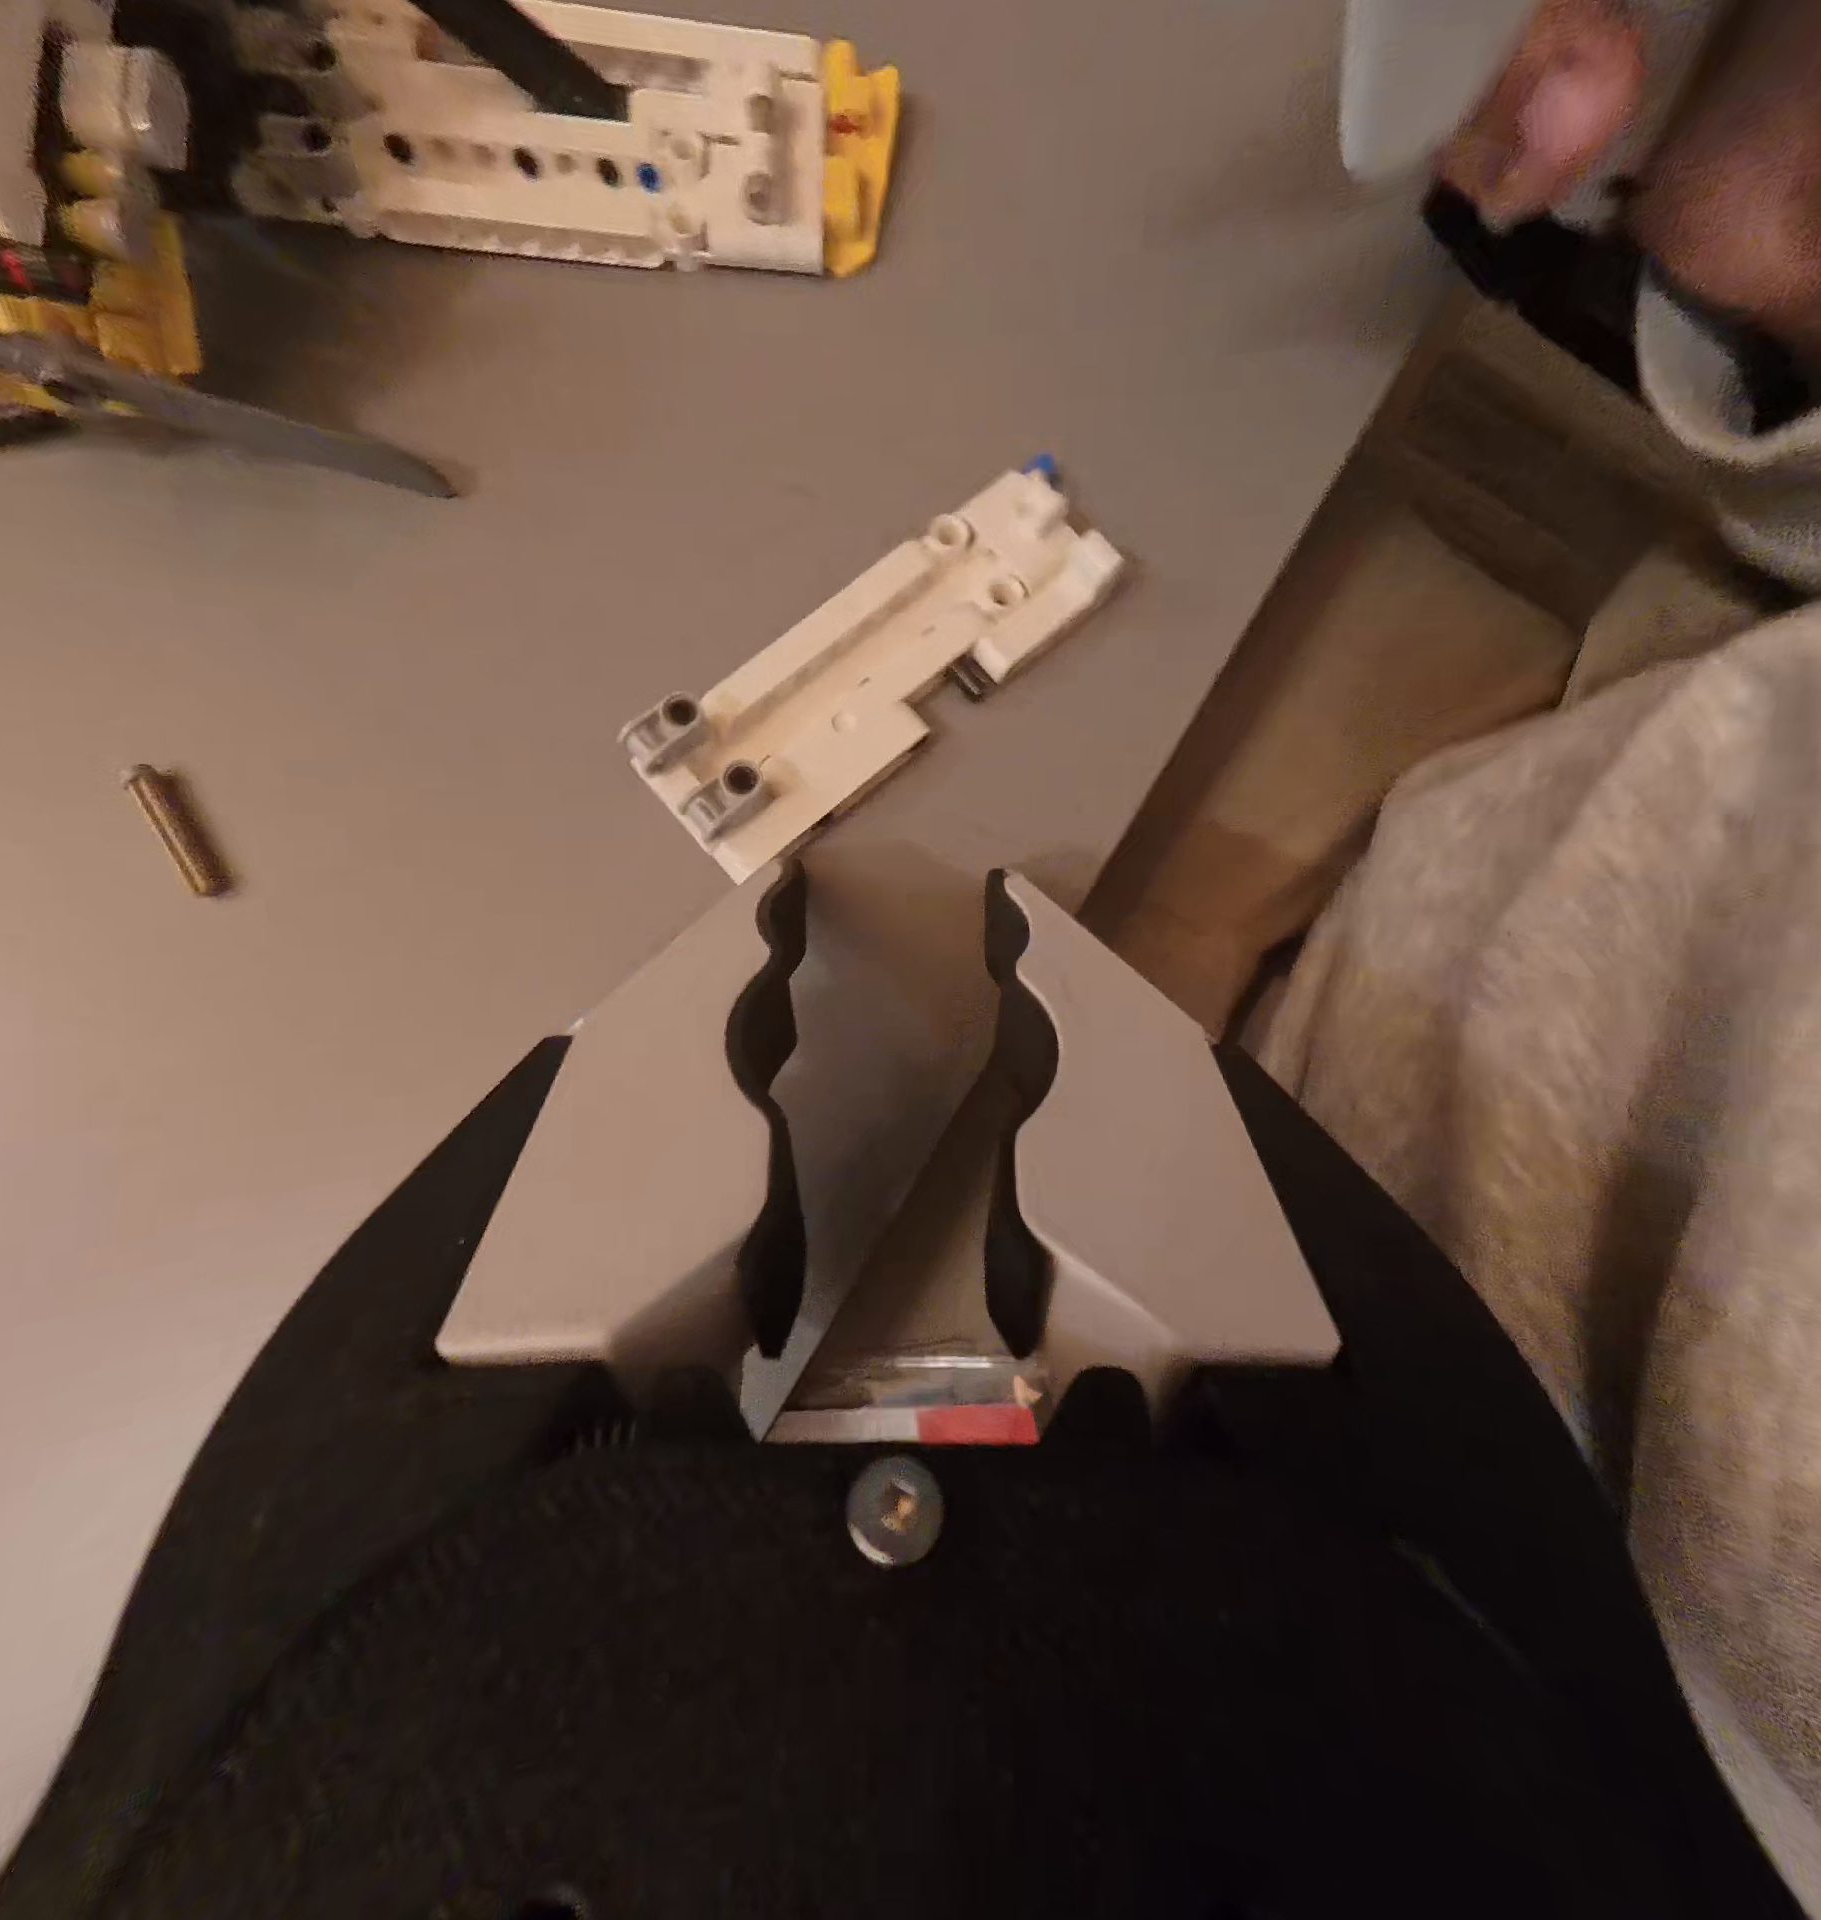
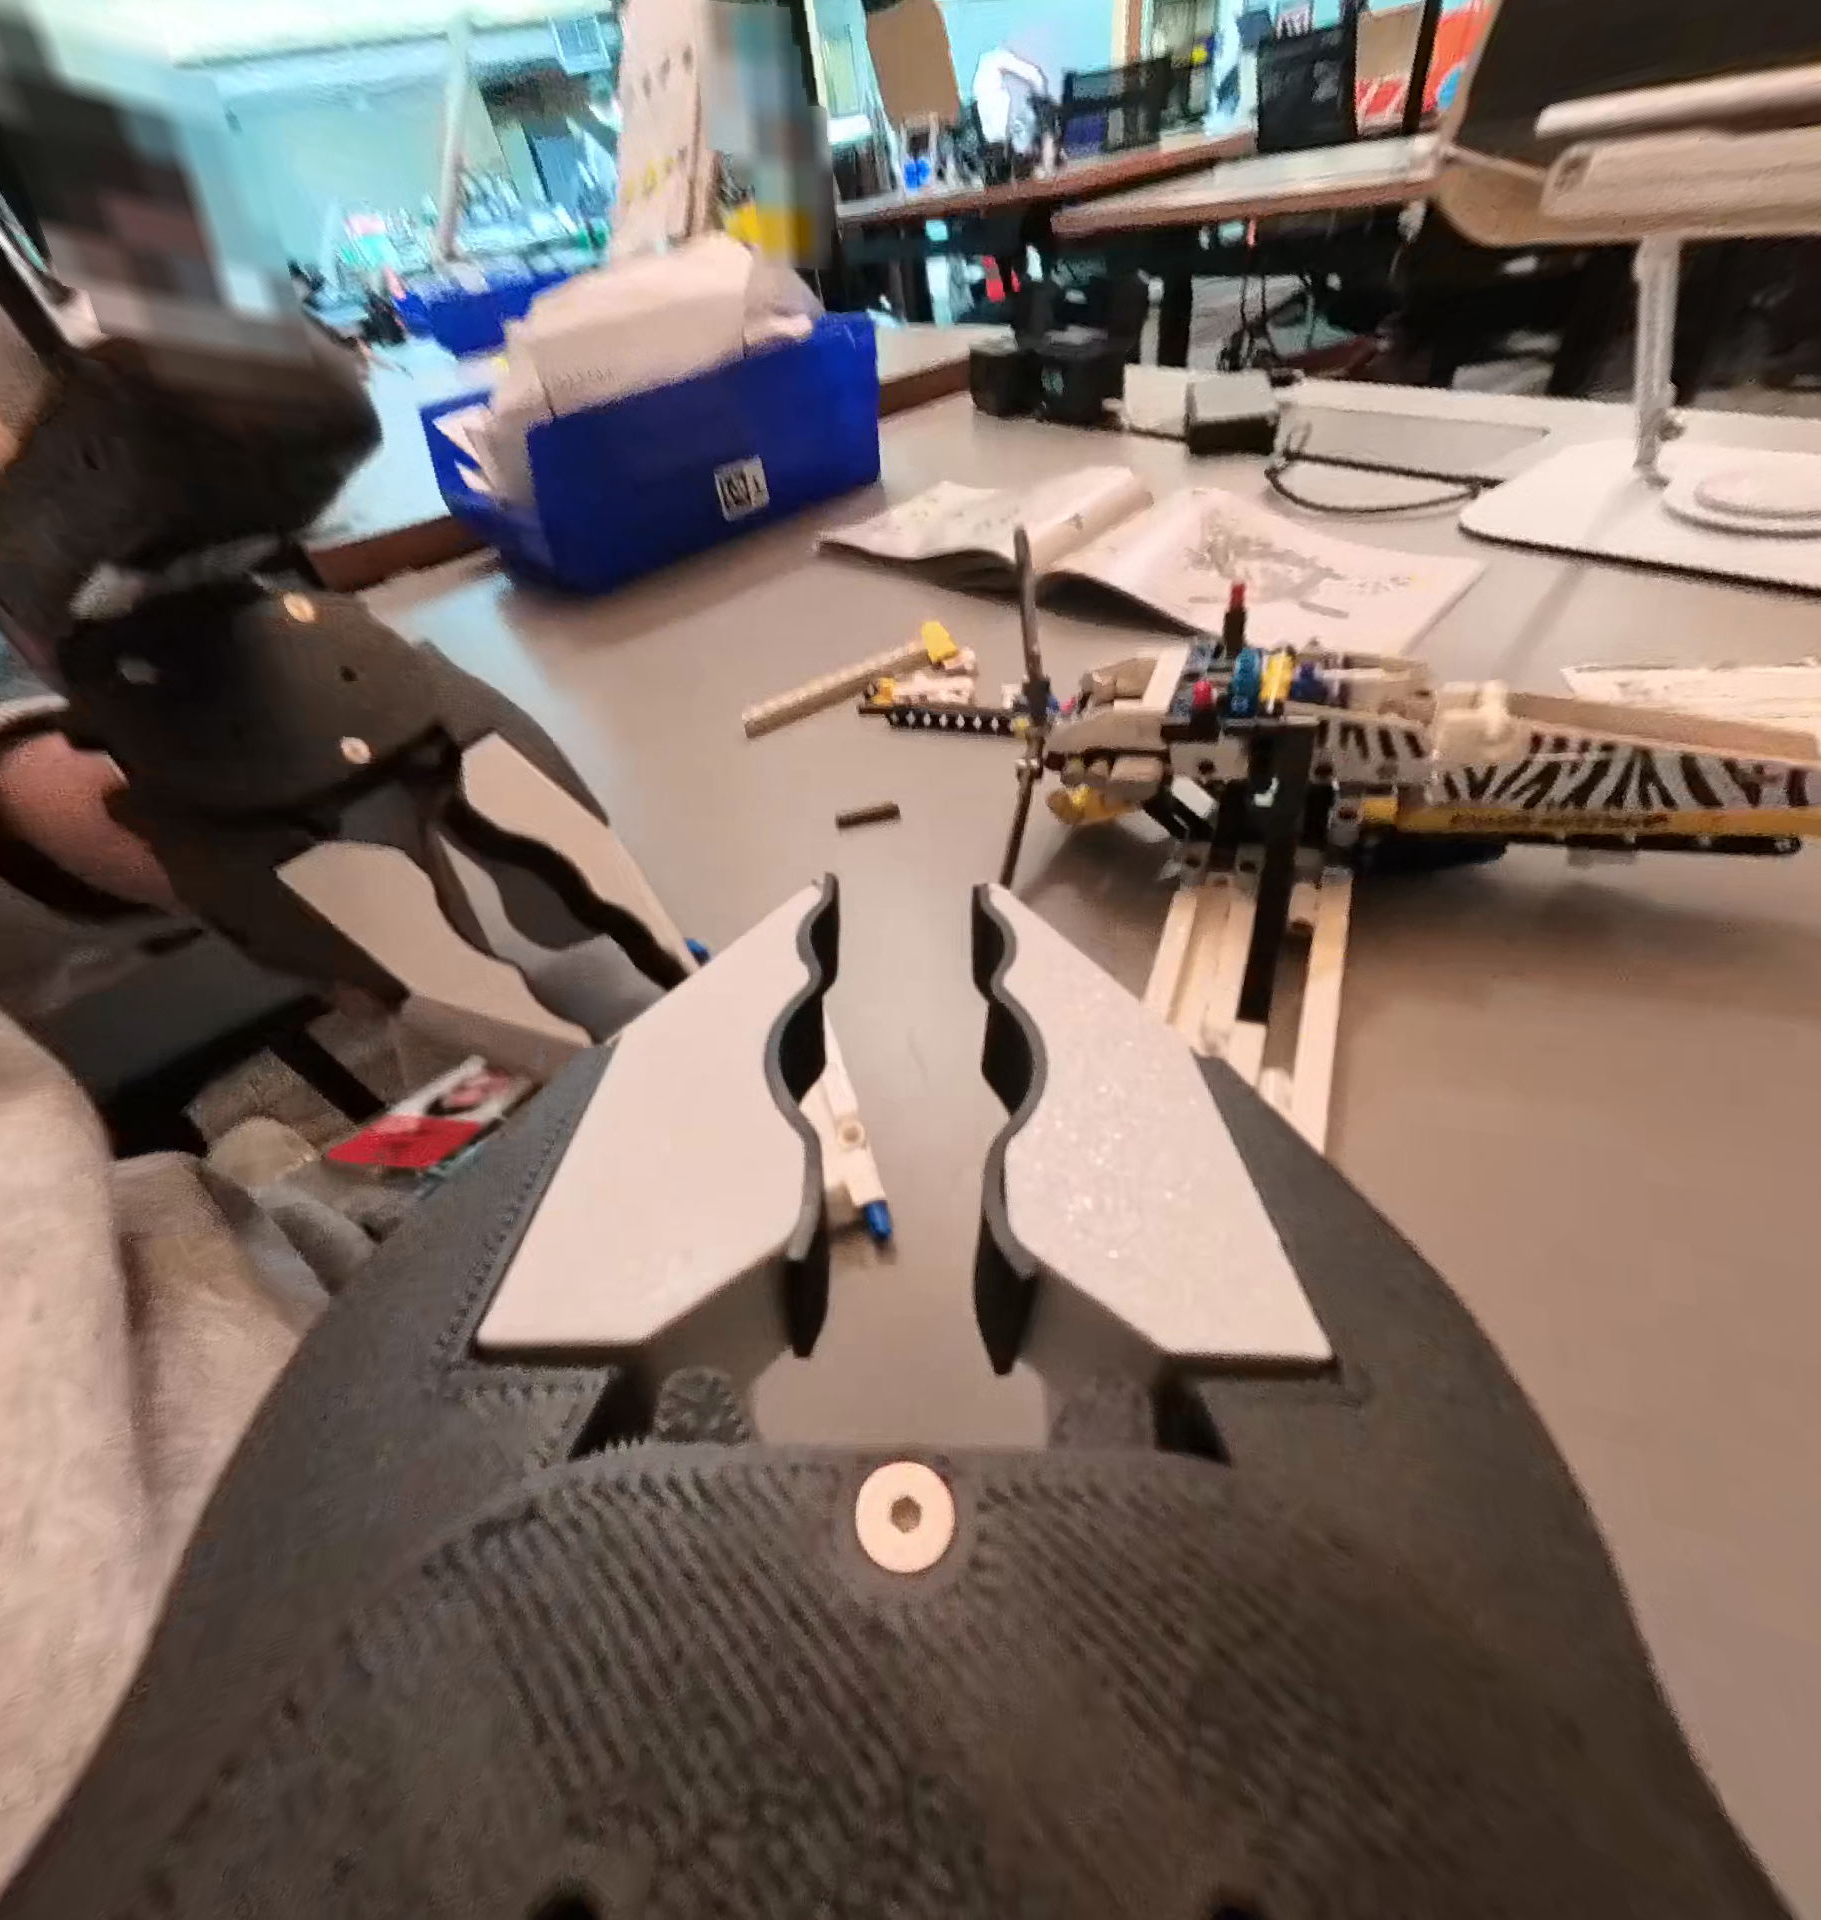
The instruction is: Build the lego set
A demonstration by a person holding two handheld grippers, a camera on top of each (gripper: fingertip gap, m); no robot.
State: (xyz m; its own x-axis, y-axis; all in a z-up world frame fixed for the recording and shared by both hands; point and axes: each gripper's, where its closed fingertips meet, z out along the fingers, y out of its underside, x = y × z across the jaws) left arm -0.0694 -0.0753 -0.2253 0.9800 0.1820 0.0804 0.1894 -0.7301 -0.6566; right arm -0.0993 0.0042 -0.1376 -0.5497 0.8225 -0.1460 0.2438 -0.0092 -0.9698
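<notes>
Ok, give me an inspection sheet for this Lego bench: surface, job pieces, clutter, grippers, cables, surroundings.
Surface: plain grey tabletop, nothing spilled.
Job's things: flat white Lego panel with grey connectors lying near the table edge; large zebra-striped yellow and white Lego model on the table; open instruction booklet behind it.
Clutter: small dark pin lying loose; blue plastic bin of papers farther back.
Grippers: left gripper open, fingers empty, just short of the panel; right gripper open, empty.
Cables: black cable by the white monitor stand.
Surroundings: other desks behind; person's grey fleece sleeve at the side.
</notes>
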